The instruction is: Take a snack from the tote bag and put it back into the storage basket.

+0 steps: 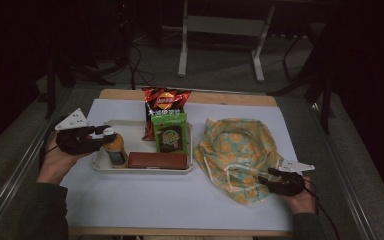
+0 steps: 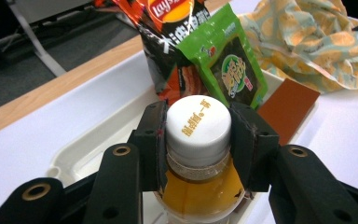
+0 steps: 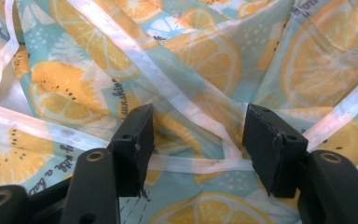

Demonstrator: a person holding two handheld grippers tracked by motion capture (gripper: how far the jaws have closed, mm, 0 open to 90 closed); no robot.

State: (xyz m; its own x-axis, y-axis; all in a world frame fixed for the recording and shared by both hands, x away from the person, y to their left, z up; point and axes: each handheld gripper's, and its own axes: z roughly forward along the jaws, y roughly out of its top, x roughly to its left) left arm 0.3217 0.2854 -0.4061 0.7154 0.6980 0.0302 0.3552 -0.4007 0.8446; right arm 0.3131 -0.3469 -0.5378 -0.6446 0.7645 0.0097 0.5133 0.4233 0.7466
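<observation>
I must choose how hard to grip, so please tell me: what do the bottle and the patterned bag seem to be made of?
The bottle looks like clear, glossy plastic, since amber liquid shows through it; its white cap seems matte plastic. The patterned bag looks like thin, soft fabric or coated cloth: it lies crumpled in folds, with stitched white trim.

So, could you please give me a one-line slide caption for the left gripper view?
Left gripper clamps the white-capped bottle standing in the tray, snack bags behind.

High view looks down on the counter; left gripper view sits close over the tray, right one on the bag, both shared overhead
</observation>
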